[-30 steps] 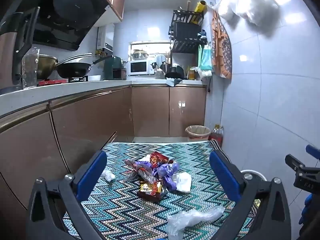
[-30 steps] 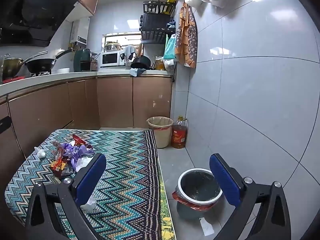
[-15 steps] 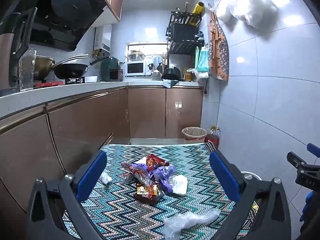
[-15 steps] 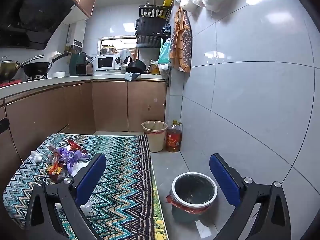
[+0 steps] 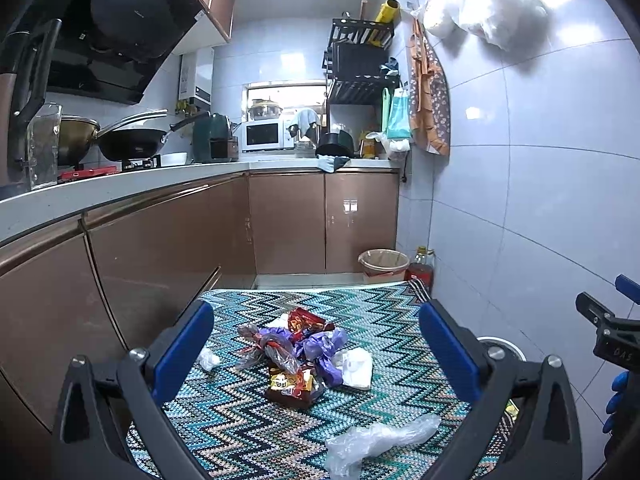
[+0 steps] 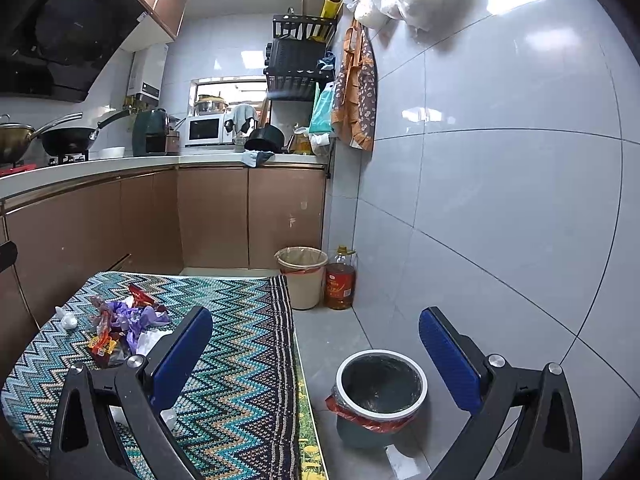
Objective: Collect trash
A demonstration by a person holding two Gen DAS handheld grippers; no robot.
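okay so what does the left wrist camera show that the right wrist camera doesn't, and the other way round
Only the left wrist view shows the clear plastic bag lying whole on the zigzag tablecloth, the glass jar on the counter, and the right gripper from the side. Only the right wrist view shows the open inside of the white-rimmed bin on the floor. Both show the wrapper pile, the beige bin, the oil bottle and the microwave. The left gripper and right gripper are both open and empty.

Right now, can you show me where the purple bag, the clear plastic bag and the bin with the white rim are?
purple bag [image 5: 322, 350]: left wrist view, on its crumpled middle.
clear plastic bag [image 5: 376, 442]: left wrist view, on its middle.
bin with the white rim [image 6: 418, 398]: right wrist view, on the rim's right side.
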